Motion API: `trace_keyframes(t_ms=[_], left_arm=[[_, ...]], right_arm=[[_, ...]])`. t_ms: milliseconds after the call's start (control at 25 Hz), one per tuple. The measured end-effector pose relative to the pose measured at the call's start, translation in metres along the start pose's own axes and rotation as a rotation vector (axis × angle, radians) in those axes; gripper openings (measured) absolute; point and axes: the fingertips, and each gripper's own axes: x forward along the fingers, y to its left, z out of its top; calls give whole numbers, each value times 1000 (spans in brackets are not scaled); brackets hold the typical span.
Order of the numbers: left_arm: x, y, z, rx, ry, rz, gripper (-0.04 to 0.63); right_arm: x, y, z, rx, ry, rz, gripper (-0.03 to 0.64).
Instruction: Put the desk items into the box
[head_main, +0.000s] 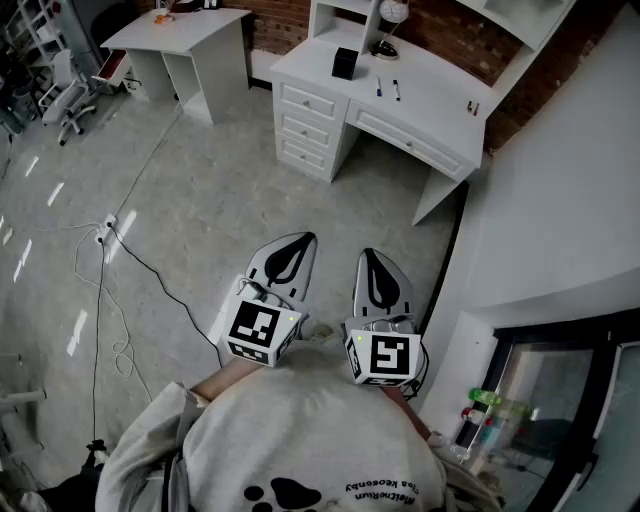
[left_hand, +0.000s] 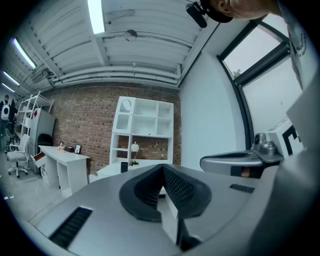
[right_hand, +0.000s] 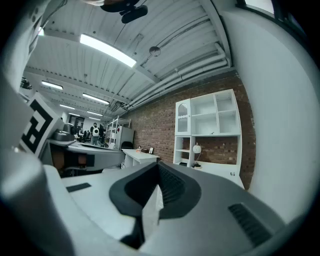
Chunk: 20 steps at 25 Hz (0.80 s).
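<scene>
Far ahead of both tongs: white desk (head_main: 430, 95), well apart, not yet reached.
Left tongs (head_main: 298, 245): jaws pressed together, nothing between them, held level.
Right tongs (head_main: 372, 262): jaws also pressed together and empty, just beside the left ones.
Desk items: pen (head_main: 379, 88) and second pen (head_main: 396, 90) side by side, beyond the right tongs; small red thing (head_main: 472, 106) further to the right, too small to name.
Box: small black box (head_main: 345, 63), left of the pens, near a lamp (head_main: 388, 35).
Handling, as a guess: pens light, stiff and smooth, probably easy to roll away; best taken across the middle of the barrel, jaws to be spread first.
Risk: thin pen slipping or turning between the pads.
</scene>
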Motion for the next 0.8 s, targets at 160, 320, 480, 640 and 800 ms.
trace_keyframes(t_ms=[160, 320, 480, 640, 800], left_arm=[[-9, 15, 0, 0, -1, 0, 8], [-15, 30, -1, -13, 3, 4, 8], [-10, 35, -2, -21, 4, -5, 8], [-2, 44, -3, -25, 12, -3, 8], [7, 51, -10, -35, 27, 1, 8]], right_arm=[[6, 9, 3, -13, -8, -16, 15], [11, 15, 8, -26, -5, -31, 15], [18, 17, 9, -26, -7, -29, 17], [29, 16, 11, -5, -21, -21, 17], [40, 13, 7, 5, -21, -10, 17]])
